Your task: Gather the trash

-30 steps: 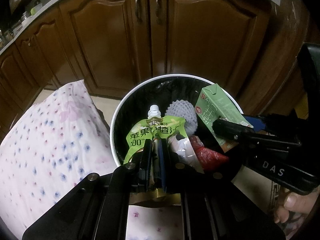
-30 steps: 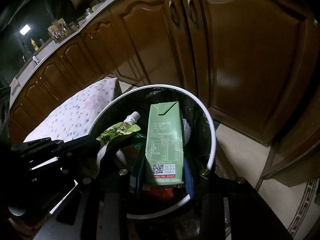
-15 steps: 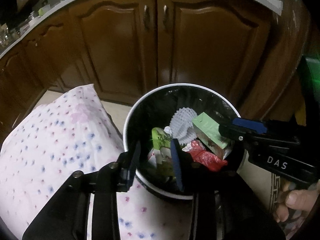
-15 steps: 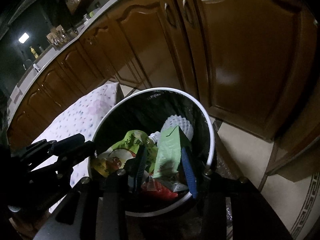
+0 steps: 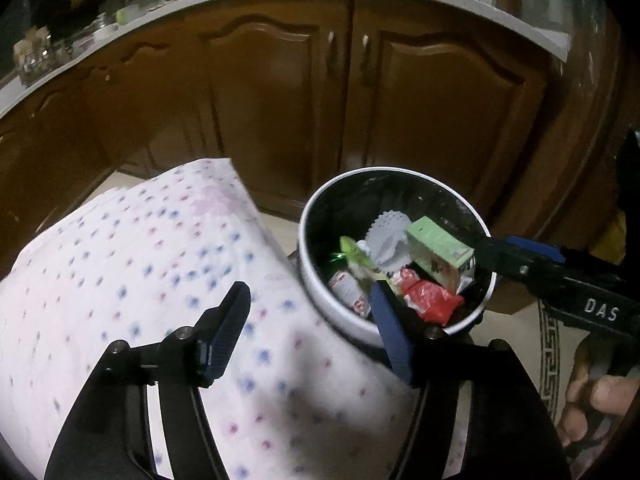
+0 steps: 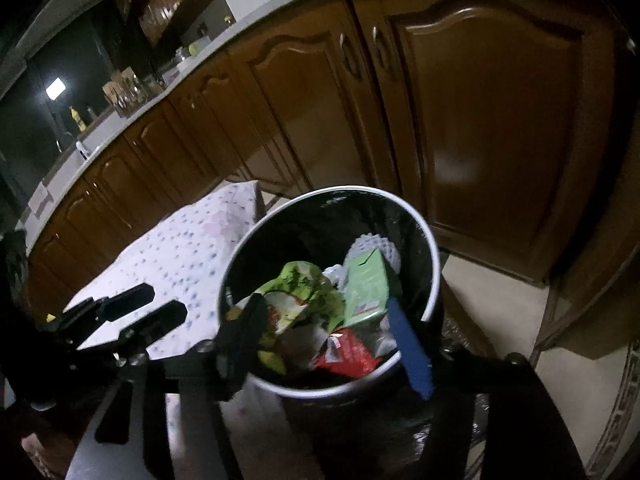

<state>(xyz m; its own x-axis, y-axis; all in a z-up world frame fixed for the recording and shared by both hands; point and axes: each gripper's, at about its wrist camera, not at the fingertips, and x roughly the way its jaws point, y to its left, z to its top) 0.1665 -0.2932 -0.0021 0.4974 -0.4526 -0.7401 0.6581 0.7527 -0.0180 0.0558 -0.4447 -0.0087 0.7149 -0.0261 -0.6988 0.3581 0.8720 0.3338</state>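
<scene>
A round white-rimmed trash bin (image 5: 320,292) with a black liner holds a green carton (image 5: 436,254), a green juice pouch (image 5: 354,256), a white foam net (image 5: 386,238) and a red wrapper (image 5: 430,304). In the right wrist view the bin (image 6: 434,240) shows the carton (image 6: 366,284), the pouch (image 6: 304,284) and the red wrapper (image 6: 346,354). My left gripper (image 5: 310,312) is open and empty above the bin's near-left rim and the cloth. My right gripper (image 6: 326,320) is open and empty over the bin's near side; it also shows in the left wrist view (image 5: 516,254).
A table with a white dotted cloth (image 5: 120,264) stands left of the bin. Brown wooden cabinet doors (image 5: 432,112) under a grey countertop stand close behind it. Tiled floor with a patterned border (image 6: 616,412) lies to the right.
The left gripper opened and let the green pouch fall into the bin; the right gripper opened and let the carton fall in. Both grippers pulled back and up from the bin.
</scene>
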